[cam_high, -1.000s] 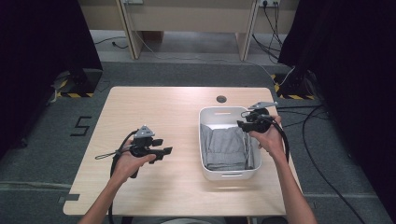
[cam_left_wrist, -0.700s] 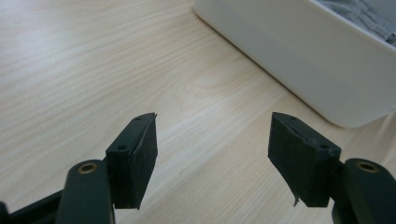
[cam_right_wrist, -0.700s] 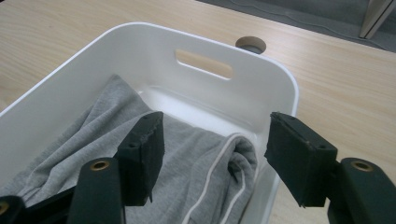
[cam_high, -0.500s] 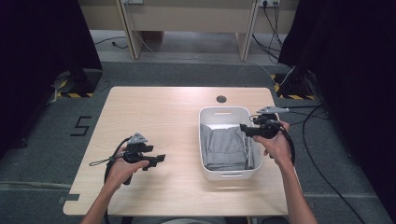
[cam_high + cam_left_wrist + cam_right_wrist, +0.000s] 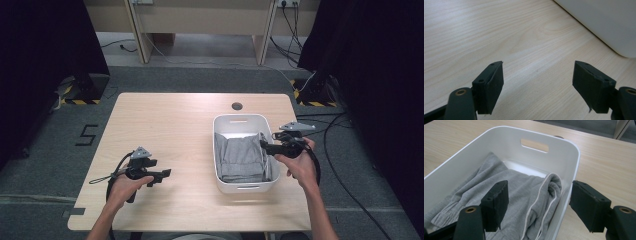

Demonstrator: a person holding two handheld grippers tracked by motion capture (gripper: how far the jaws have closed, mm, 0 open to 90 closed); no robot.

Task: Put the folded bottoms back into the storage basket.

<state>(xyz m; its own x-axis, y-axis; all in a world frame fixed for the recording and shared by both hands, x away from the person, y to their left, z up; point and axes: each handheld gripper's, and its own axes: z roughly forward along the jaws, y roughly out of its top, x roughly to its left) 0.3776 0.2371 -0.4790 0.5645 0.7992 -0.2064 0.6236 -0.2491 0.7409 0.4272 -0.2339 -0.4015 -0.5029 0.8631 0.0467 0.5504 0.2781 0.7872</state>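
On the left, the left tool (image 5: 166,172) hangs low over the bare bench (image 5: 165,130), its jaws wide with nothing between them, having just been opening. Further right, the grey garment (image 5: 241,156) already lies inside the white bin (image 5: 239,120), so the placing looks done; at most some tidying seems left. The cloth is loosely folded and rumpled, a pale-edged seam bunched against the bin's right wall. The right tool (image 5: 263,145) hovers over that rim, jaws just opened wide, gripping nothing.

The tool (image 5: 539,205), jaws just opened wide, hovers over grey clothing (image 5: 524,192) in the white bin (image 5: 571,152).
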